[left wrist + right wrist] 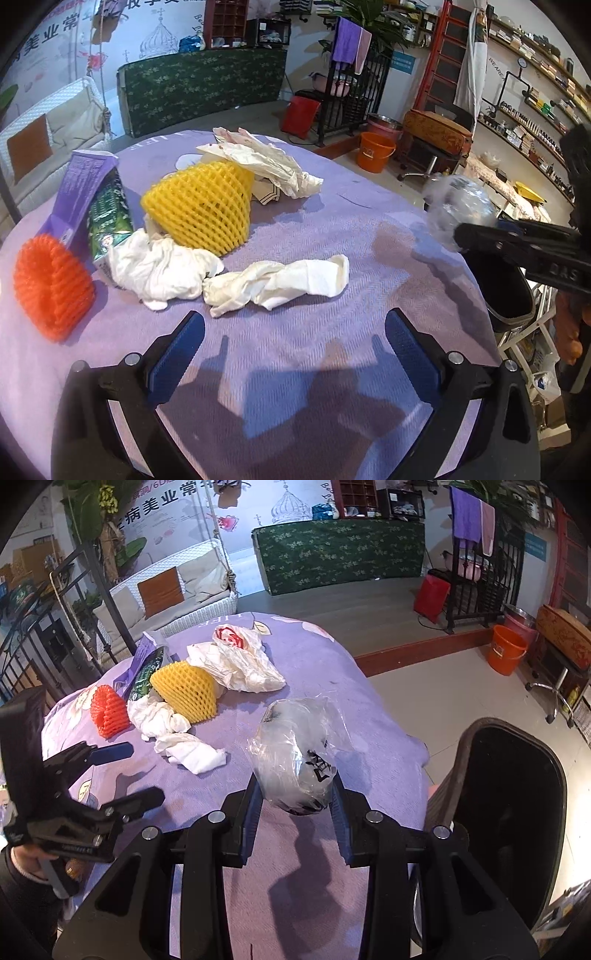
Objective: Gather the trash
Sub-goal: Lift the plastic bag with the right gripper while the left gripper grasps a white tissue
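Note:
My right gripper [297,801] is shut on a crumpled clear plastic bag [295,749] with black print, held above the purple tablecloth's right edge; the same clear plastic bag [458,208] shows in the left wrist view with the right gripper [461,236] on it. A dark trash bin [513,794] stands just right of the table. My left gripper [295,336] is open over bare cloth, near a twisted white tissue [280,282]. Further back lie a second white tissue [159,267], a yellow foam net [203,205], an orange foam net [51,284] and a white crumpled bag [273,162].
A purple carton [79,192] and a green packet [109,218] lie at the table's left. The round table [314,657] is draped in purple cloth. An orange bucket [504,648], a red bag [430,592] and a stool [561,642] stand on the floor beyond.

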A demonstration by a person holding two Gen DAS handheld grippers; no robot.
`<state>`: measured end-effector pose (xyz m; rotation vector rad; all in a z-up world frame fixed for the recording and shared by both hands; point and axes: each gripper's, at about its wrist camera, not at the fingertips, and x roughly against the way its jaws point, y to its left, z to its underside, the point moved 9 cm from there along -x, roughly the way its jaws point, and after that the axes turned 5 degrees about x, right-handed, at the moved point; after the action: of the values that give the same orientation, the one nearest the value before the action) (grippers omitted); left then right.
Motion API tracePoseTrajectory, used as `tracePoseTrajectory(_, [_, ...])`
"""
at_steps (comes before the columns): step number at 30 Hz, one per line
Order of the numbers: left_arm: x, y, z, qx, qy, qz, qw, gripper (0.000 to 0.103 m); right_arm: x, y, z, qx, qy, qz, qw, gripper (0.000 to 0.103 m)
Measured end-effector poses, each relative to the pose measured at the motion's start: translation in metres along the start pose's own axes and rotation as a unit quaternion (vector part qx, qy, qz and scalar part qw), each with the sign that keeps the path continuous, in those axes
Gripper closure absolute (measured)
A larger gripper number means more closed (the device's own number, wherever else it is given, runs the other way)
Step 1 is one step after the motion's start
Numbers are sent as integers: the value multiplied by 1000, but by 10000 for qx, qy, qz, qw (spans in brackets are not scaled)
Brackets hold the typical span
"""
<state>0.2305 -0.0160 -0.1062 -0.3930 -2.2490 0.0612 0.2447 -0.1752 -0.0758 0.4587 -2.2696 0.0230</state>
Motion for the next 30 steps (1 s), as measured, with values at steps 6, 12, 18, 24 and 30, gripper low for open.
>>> tracePoseTrajectory(6, [-22, 1, -6, -181, 206, -110, 9996, 15, 7, -12, 13, -196, 56, -28, 9998, 67])
tracePoseTrajectory(12, [-44, 0, -9, -329, 431, -333, 9980, 39, 10, -18, 20, -359, 94, -82, 9993, 67])
tracePoseTrajectory(18, [-38, 7, -11, -34, 346, -412, 9985, 85, 14, -19, 25, -367, 31, -4, 9993, 67])
tracePoseTrajectory(24, [-16, 7, -11, 225, 57, -404, 9989, 95, 18, -20, 32, -425, -55, -63, 9991, 67])
tracePoseTrajectory(30, [18, -14, -14, 213, -402, -375, 9983, 95, 27, -23, 38, -411, -211, -19, 9989, 67])
